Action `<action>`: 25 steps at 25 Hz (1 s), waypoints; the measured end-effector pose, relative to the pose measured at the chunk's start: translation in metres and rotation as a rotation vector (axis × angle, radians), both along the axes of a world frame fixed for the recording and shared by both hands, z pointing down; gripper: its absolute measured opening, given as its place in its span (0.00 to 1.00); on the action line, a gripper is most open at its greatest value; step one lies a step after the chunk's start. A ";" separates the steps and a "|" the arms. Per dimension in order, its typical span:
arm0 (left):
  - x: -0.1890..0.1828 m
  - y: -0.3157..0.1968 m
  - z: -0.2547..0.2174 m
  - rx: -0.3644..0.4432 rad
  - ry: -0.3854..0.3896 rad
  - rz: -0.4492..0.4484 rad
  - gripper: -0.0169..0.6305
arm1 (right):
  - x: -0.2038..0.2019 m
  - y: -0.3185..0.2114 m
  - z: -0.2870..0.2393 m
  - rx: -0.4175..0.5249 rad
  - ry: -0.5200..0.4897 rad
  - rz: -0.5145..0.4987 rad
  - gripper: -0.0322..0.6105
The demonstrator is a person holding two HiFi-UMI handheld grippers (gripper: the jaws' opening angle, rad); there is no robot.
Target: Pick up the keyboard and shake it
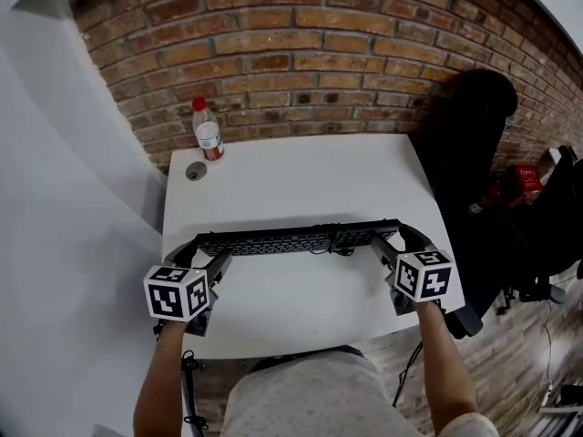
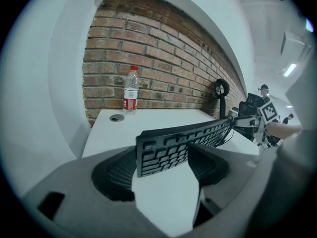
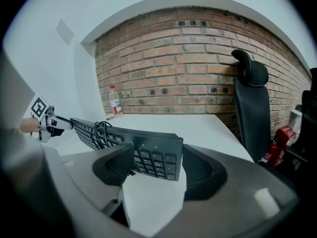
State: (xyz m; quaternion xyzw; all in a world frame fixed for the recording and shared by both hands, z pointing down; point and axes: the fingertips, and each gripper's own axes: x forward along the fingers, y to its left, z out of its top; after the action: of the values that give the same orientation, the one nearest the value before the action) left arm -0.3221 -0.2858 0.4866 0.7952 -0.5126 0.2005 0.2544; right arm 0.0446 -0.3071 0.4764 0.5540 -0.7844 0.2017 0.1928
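Note:
A black keyboard [image 1: 296,239] hangs above the white table [image 1: 301,180], tipped up on its long edge, with a coiled cable [image 1: 339,244] on it. My left gripper [image 1: 196,251] is shut on its left end, and my right gripper [image 1: 401,241] is shut on its right end. In the left gripper view the keyboard's end [image 2: 163,150] sits between the two dark pads of the left gripper [image 2: 161,166]. The right gripper view shows the number-pad end [image 3: 156,155] clamped the same way in the right gripper [image 3: 158,168], with the cable [image 3: 101,130] looped further along.
A water bottle [image 1: 209,130] with a red label stands at the table's back left, beside a round cable hole [image 1: 196,171]. A brick wall runs behind the table. A black chair [image 1: 469,135] and a red object [image 1: 524,182] stand to the right.

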 end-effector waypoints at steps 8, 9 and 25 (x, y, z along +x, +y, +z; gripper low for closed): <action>0.002 0.018 0.004 0.013 -0.015 -0.006 0.53 | 0.001 0.015 0.003 0.012 0.003 0.000 0.53; 0.002 0.021 0.004 0.014 -0.017 -0.011 0.53 | 0.001 0.018 0.003 0.015 0.003 -0.002 0.53; 0.010 0.080 0.025 -0.041 -0.063 -0.103 0.53 | 0.010 0.061 0.020 0.017 0.011 -0.066 0.52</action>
State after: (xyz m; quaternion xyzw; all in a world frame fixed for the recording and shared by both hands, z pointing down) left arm -0.3119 -0.2061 0.5118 0.7557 -0.5563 0.2227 0.2644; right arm 0.0548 -0.2458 0.4961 0.5303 -0.8030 0.1857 0.1989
